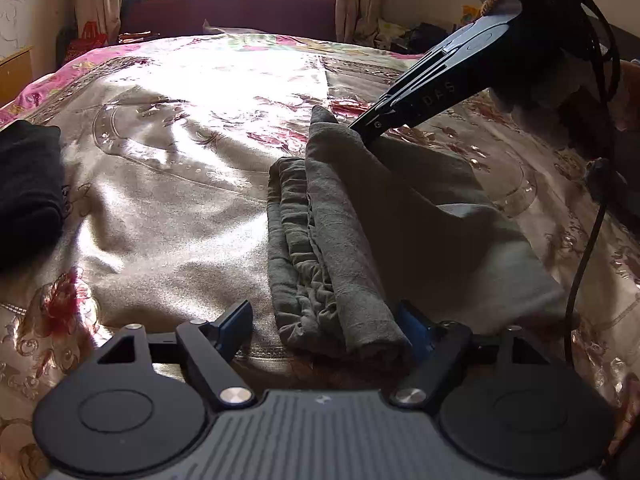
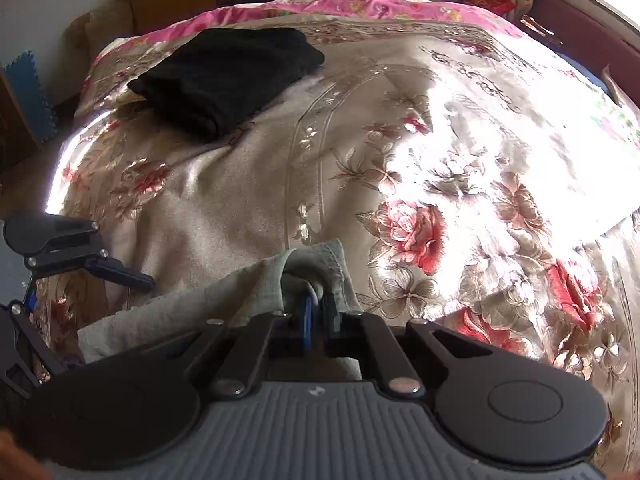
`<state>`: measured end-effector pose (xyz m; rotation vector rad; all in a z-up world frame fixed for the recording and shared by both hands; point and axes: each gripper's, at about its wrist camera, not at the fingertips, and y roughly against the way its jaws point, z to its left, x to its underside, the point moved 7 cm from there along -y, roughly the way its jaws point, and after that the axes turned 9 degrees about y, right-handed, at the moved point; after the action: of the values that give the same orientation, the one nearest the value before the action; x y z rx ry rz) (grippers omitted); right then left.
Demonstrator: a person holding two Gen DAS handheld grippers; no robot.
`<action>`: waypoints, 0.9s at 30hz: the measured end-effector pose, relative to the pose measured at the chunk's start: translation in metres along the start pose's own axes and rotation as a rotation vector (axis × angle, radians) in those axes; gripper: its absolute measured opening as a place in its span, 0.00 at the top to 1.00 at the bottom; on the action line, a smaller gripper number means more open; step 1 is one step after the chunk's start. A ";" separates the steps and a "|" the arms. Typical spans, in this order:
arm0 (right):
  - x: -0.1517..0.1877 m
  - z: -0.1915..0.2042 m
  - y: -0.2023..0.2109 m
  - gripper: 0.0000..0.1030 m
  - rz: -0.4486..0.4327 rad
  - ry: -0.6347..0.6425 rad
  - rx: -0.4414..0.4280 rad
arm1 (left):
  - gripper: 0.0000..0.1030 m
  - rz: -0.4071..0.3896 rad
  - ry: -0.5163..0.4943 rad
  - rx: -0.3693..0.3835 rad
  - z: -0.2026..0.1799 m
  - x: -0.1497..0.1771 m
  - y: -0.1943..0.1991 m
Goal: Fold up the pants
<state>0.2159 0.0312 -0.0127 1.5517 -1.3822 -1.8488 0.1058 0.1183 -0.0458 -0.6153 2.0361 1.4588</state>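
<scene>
The grey-green pants (image 1: 344, 240) lie partly folded on the bed, with the gathered waistband along the left edge of the bundle. My left gripper (image 1: 326, 330) is open, its fingers standing either side of the near end of the folded pants. My right gripper (image 1: 362, 130) comes in from the upper right and is shut on a far corner of the pants, lifting it slightly. In the right wrist view my right gripper (image 2: 318, 304) pinches a fold of the pants (image 2: 256, 284) between its pads. The left gripper (image 2: 100, 264) shows at the left there.
The bed is covered by a shiny beige floral bedspread (image 1: 168, 184). A folded black garment (image 2: 228, 76) lies at the far side of the bed; it also shows in the left wrist view (image 1: 28, 188). A black cable (image 1: 584, 248) hangs at the right.
</scene>
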 end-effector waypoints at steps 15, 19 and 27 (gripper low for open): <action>-0.014 -0.037 0.006 0.88 -0.075 -0.170 -0.051 | 0.13 -0.022 0.029 0.020 0.007 -0.007 0.014; -0.021 -0.026 -0.009 0.62 -0.014 -0.117 -0.156 | 0.14 -0.057 -0.017 0.005 0.002 -0.008 0.024; -0.014 -0.013 -0.017 0.95 0.101 -0.078 -0.134 | 0.14 -0.128 -0.030 0.051 -0.005 -0.015 0.036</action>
<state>0.2378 0.0442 -0.0180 1.3328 -1.3148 -1.9164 0.0926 0.1249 -0.0089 -0.6856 1.9664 1.3306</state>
